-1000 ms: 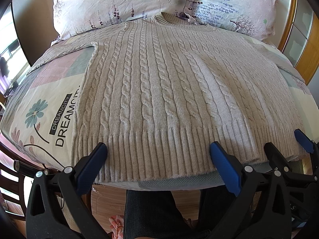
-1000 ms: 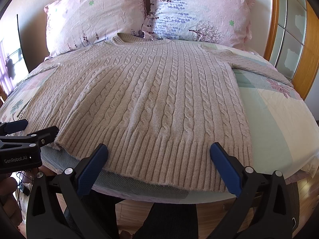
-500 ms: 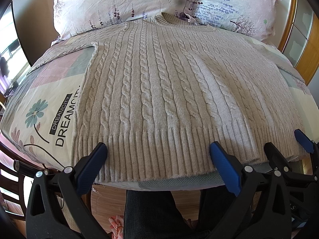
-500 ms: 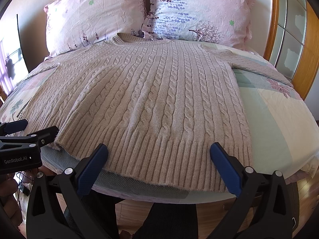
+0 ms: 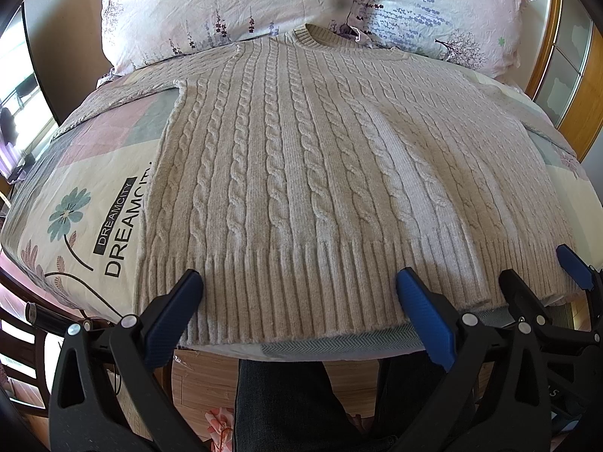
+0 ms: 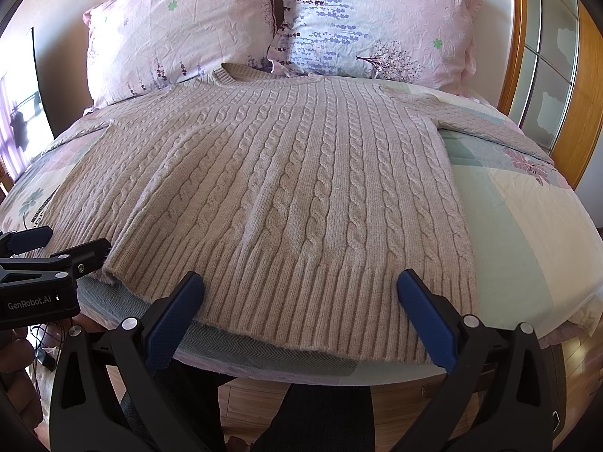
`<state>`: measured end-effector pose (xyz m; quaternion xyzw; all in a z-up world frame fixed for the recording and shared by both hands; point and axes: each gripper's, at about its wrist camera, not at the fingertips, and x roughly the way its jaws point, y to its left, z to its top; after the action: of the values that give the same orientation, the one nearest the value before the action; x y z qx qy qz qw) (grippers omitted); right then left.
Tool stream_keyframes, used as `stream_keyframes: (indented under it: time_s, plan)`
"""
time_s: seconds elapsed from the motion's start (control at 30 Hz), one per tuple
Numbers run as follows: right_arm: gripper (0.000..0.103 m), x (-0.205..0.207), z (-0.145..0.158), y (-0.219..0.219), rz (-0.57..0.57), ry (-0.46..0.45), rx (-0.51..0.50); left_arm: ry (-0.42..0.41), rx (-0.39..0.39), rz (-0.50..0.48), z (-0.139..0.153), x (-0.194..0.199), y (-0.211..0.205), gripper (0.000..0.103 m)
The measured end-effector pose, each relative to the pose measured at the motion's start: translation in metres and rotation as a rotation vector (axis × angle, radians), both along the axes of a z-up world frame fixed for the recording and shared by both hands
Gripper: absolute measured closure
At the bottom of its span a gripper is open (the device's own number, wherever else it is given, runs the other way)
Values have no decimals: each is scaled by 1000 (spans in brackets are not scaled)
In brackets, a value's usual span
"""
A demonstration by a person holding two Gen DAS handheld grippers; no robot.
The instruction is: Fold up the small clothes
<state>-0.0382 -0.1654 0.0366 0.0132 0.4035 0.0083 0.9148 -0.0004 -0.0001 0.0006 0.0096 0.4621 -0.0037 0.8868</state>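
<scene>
A beige cable-knit sweater lies flat, front up, on the bed, neck toward the pillows, sleeves spread to both sides, ribbed hem at the near edge. It also shows in the right wrist view. My left gripper is open and empty, its blue-padded fingers just above the left part of the hem. My right gripper is open and empty over the right part of the hem. The right gripper shows at the right edge of the left wrist view, the left gripper at the left edge of the right wrist view.
The bed has a patchwork quilt printed DREAMCITY. Two floral pillows lean on the headboard. A wooden frame with glass panels stands on the right. The person's dark trousers and wood floor are below the near edge.
</scene>
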Motion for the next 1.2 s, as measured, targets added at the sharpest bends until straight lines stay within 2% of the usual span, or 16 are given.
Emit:
stream_keyframes:
  time_s: [0.37, 0.47, 0.53, 0.6, 0.67, 0.73, 0.8, 0.83, 0.87, 0.9, 0.93, 0.97, 1.0, 1.07, 1.13, 1.2]
  plan:
    - [1, 0, 0, -1, 20, -13, 2, 14, 3, -4, 3, 1, 2, 2]
    - [1, 6, 13, -21, 66, -45, 54, 24, 12, -29, 2, 6, 0, 2]
    - [1, 12, 30, -50, 1, -110, 86, 43, 2, -84, 4, 10, 5, 2]
    - [1, 27, 56, -105, -126, -211, 132, 50, -3, -98, 10, 17, 12, 2]
    - [1, 46, 73, -170, -275, -263, 210, -12, 21, -46, 25, 28, 30, 2]
    - [1, 73, 75, -241, -422, -242, 334, -67, -2, 19, 41, 44, 57, 2]
    - [15, 100, 64, -309, -565, -197, 484, -87, -92, 52, 54, 65, 90, 2]
    - [18, 113, 56, -337, -619, -168, 542, -87, -157, 62, 58, 77, 108, 2]
    - [28, 129, 46, -360, -671, -141, 587, -97, -233, 65, 59, 89, 126, 2]
    - [37, 142, 35, -384, -728, -112, 614, -101, -296, 70, 58, 97, 140, 2]
    - [38, 153, 24, -401, -776, -89, 624, -107, -361, 88, 56, 106, 155, 2]
    - [45, 159, 16, -414, -811, -76, 644, -119, -399, 112, 54, 114, 167, 2]
    - [47, 166, 6, -428, -847, -68, 679, -137, -414, 133, 53, 121, 177, 2]
    - [52, 174, -10, -445, -923, -37, 720, -197, -390, 156, 54, 132, 194, 2]
    - [59, 179, -21, -451, -984, 0, 722, -191, -322, 206, 53, 144, 208, 2]
    - [63, 178, -23, -451, -1022, -22, 710, -175, -283, 265, 49, 154, 225, 2]
